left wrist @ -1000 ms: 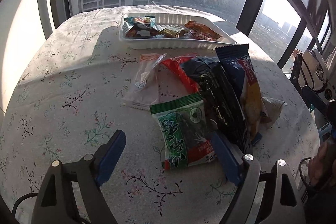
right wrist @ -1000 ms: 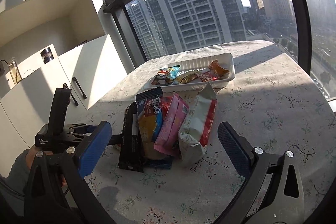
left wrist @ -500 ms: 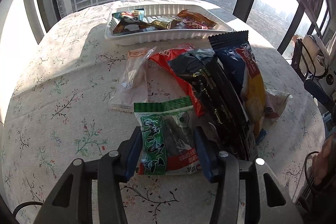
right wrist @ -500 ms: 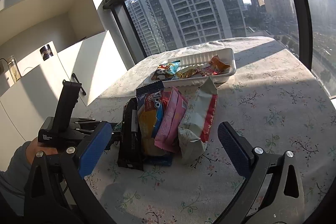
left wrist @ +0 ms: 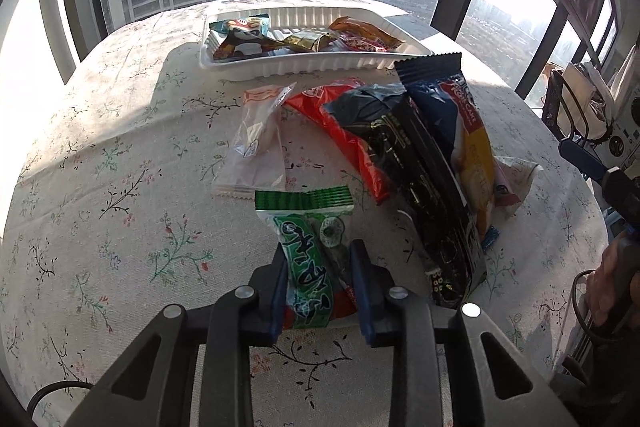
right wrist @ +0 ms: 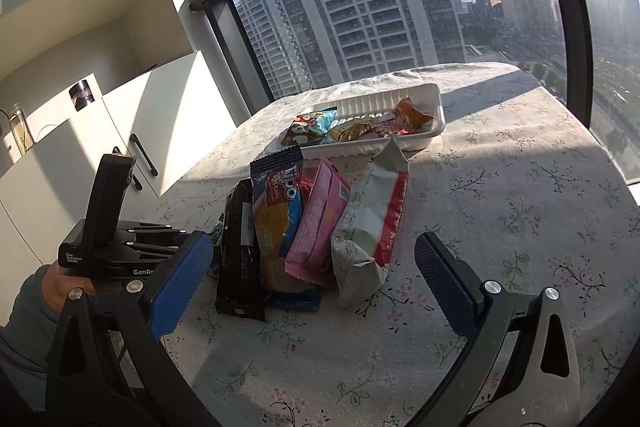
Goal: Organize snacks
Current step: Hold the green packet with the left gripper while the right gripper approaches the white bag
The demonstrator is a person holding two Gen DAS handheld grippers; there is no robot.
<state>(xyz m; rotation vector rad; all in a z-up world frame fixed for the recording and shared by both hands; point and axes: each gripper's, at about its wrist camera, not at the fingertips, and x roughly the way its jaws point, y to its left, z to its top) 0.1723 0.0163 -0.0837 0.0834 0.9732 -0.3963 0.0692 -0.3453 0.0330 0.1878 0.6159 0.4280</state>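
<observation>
My left gripper (left wrist: pixel 318 263) is shut on a green seaweed snack packet (left wrist: pixel 310 251) at the near end of the snack pile. Beyond it lie a black packet (left wrist: pixel 412 179), a blue-and-yellow Tipo cake packet (left wrist: pixel 460 131), a red packet (left wrist: pixel 340 131) and a clear packet (left wrist: pixel 256 147). A white tray (left wrist: pixel 304 65) holding several snacks stands at the far side. My right gripper (right wrist: pixel 312 259) is open and empty, just short of the pile: black packet (right wrist: pixel 238 247), Tipo packet (right wrist: pixel 276 211), pink packet (right wrist: pixel 320 223), white-and-red packet (right wrist: pixel 372 219). The tray (right wrist: pixel 434 131) lies behind them.
The round table has a floral cloth (left wrist: pixel 100 167) and stands by large windows. White cabinets (right wrist: pixel 120 115) stand to the left in the right wrist view. The left hand-held gripper (right wrist: pixel 116 239) shows beside the pile in the right wrist view.
My left gripper moved forward around the green seaweed packet and closed on it. My right gripper stayed open and barely moved.
</observation>
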